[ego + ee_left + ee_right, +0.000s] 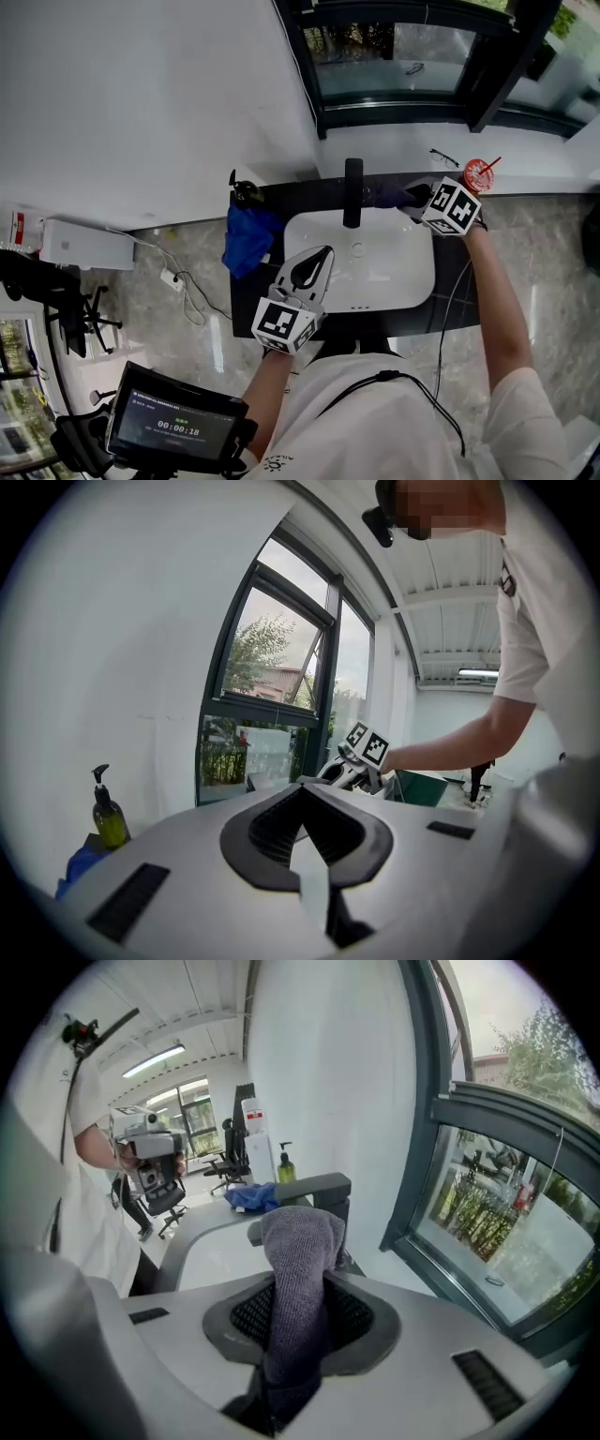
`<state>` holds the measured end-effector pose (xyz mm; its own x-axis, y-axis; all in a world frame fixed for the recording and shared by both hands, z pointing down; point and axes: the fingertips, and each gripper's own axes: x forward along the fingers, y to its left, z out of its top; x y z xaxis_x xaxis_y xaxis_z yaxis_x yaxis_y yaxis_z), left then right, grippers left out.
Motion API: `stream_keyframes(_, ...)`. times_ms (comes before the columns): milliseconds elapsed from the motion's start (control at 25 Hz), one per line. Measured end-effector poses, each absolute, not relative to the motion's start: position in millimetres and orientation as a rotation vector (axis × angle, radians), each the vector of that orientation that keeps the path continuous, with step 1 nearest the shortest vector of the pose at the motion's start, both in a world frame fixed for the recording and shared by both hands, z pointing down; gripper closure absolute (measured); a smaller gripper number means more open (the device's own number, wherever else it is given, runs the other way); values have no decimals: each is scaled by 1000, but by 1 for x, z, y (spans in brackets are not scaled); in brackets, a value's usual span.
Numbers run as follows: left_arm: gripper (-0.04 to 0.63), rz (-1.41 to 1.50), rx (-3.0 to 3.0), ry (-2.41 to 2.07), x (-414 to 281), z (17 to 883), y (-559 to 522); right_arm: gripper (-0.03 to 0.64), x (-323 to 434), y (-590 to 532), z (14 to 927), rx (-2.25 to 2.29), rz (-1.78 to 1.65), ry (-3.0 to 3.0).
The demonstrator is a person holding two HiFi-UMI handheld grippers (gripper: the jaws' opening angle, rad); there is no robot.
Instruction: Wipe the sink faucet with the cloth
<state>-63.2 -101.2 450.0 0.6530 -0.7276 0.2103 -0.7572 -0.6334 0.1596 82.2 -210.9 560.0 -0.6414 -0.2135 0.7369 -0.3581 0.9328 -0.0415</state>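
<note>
Overhead, the dark table (246,305) carries a white sink (394,272), with the black faucet (352,192) standing at its far rim. Only the head view shows that whole layout. The right claw (413,197) sits just right of the faucet, clamped on a grey-purple cloth (298,1269). The right gripper view shows the cloth standing up between the jaws with the faucet right behind, though contact cannot be made out. The left claw (314,267) hovers over the sink's near left edge, jaws drawn together to a point with nothing between them. A blue rag (248,239) lies at the table's left end, and the left gripper view shows a yellow-green soap bottle (109,817) beside it. A red cup (478,173) stands at the right end.
</note>
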Motion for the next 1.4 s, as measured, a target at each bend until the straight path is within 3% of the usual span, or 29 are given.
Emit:
stream_keyframes(360,595,179,2639,-1210,-69,450,-96,515,25,-140,553,77,142,-2338)
stream_keyframes(720,595,174,2620,-1244,-80,454,-95,515,-4,-159,591,-30,157,-2138)
stream_keyframes(1400,595,186,2608,-1259,-84,456,-99,515,25,-240,592,314,240,-2141)
